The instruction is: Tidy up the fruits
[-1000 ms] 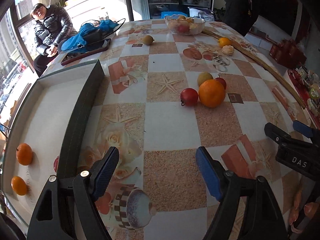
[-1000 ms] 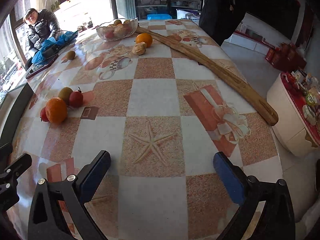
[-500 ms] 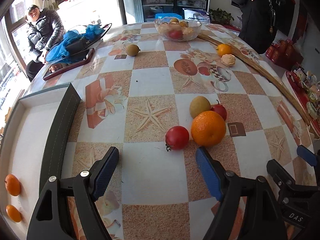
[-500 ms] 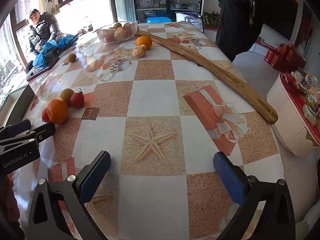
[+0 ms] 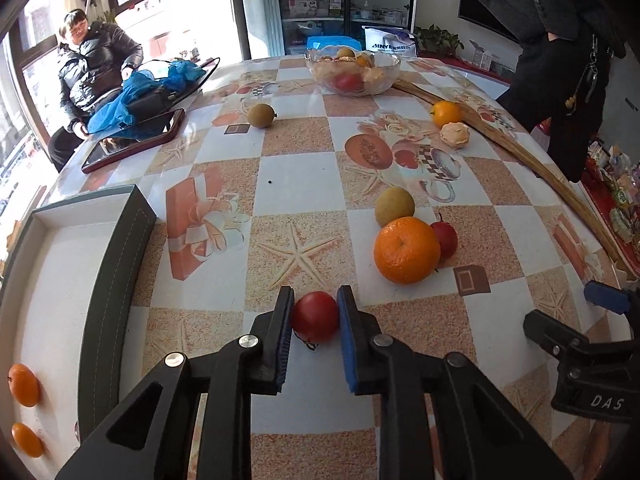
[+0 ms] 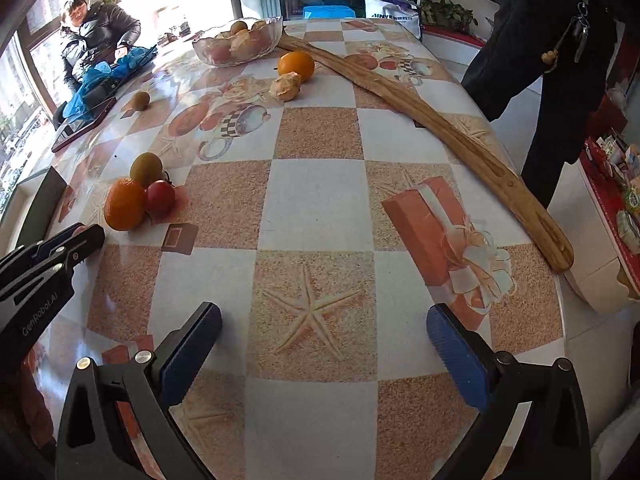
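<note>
Fruit-strewn patterned table (image 5: 304, 168)

**Left gripper closed in, right gripper wide open**

The left gripper (image 5: 314, 320) sits low over the table, pointing toward 12 o'clock, its two blue-padded fingers (image 5: 347, 336) drawn in close with something round pinched between them. The right gripper (image 6: 324, 344) hovers with its fingers spread far apart, nothing between them. In the left wrist view it shows at 3 o'clock.
</note>
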Available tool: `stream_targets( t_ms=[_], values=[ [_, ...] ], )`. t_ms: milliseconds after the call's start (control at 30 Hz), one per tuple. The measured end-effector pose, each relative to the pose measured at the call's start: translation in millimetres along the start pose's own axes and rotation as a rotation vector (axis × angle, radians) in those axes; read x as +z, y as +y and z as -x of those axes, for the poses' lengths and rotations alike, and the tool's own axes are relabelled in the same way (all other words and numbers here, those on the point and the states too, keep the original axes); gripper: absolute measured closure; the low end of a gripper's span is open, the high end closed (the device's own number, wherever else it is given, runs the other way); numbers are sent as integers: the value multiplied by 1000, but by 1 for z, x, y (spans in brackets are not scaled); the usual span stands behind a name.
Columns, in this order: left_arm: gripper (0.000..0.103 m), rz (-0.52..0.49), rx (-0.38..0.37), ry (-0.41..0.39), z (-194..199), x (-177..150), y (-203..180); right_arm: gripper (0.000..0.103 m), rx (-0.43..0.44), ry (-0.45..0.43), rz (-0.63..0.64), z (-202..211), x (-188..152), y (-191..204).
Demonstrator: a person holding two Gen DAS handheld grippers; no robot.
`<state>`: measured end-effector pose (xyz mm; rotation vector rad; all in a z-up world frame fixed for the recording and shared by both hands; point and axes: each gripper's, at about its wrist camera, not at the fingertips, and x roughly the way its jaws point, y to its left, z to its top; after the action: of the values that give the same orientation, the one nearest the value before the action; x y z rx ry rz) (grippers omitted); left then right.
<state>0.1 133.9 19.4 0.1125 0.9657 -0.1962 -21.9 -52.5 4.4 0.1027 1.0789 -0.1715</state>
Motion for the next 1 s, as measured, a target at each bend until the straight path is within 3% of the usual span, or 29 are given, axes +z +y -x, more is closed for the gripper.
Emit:
stream_targets(
  t_ms=[267, 500, 667, 767, 800, 1000],
  values=[
    [78, 42, 11, -1, 8, -12, 15, 0, 80, 11, -87, -31, 71, 6],
    [77, 45, 28, -18, 9, -16, 15, 1, 51, -40, -107, -57, 121, 27],
    [77, 42, 42, -35, 10, -18, 13, 21, -16, -92, -51, -65, 136, 44],
    [77, 44, 45, -40, 9, -17, 13, 57, -32, -128, -10, -64, 138, 48],
    [77, 41, 47, -42, 9, -17, 12, 80, -25, -134, -3, -63, 139, 48],
    [77, 60, 26, -42, 12, -21, 16, 79, 35, -117, -17, -48, 116, 30]
  ],
)
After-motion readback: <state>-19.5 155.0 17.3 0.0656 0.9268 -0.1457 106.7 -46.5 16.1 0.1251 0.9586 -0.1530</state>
